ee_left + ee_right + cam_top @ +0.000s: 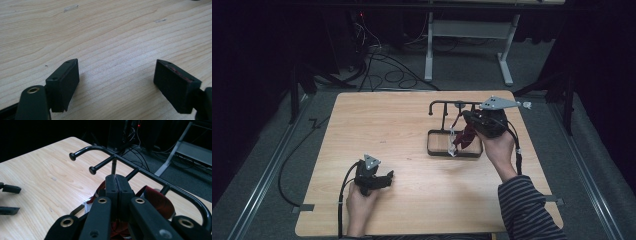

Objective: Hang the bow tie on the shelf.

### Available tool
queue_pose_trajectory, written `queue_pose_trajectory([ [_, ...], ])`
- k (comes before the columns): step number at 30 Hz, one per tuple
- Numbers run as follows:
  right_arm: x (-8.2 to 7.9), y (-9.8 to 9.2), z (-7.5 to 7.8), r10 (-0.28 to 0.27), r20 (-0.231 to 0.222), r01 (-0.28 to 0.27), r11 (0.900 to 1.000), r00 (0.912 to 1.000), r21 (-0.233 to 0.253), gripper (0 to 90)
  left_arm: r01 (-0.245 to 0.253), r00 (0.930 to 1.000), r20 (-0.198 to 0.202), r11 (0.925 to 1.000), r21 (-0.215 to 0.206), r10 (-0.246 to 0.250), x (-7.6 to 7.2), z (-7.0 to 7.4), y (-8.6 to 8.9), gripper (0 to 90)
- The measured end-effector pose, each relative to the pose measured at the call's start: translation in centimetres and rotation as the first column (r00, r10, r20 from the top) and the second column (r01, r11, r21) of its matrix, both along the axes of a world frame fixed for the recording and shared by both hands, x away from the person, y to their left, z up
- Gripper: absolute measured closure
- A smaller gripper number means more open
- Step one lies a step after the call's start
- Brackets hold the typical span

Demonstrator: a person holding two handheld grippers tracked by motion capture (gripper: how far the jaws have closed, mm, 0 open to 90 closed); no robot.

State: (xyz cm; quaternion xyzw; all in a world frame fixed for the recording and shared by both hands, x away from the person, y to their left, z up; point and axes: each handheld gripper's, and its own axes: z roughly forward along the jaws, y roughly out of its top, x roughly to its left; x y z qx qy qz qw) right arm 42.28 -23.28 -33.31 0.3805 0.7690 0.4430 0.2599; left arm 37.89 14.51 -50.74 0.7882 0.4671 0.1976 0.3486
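Here the right gripper pinches seemingly dark-red cloth beside a black tubular rack; the left gripper gapes empty

We judge this to be a lab or test room rigged for recording. The wooden bench stands alone on grey carpet, ringed by black drapes. Loose cables trail across the floor behind it, near a white metal frame. A small red light glows on dark equipment at the back.
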Motion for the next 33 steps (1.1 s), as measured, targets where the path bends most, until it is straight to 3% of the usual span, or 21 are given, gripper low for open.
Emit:
queue_pose_trajectory([
  [21, 2.2, 0.4, -0.6, -0.067, -0.030, 0.067, 0.998, 0.9973, -0.015, 90.0, 0.000, 1.0000, 0.000, 1.0000, 0.000, 0.000, 0.0, 0.0, 0.0, 20.9],
  [33, 2.4, 0.1, -0.7, -0.085, -0.045, 0.085, 0.996, 0.9953, -0.013, 86.9, 0.000, 1.0000, 0.000, 1.0000, 0.000, 0.000, 0.0, 0.0, 0.0, 21.0],
])
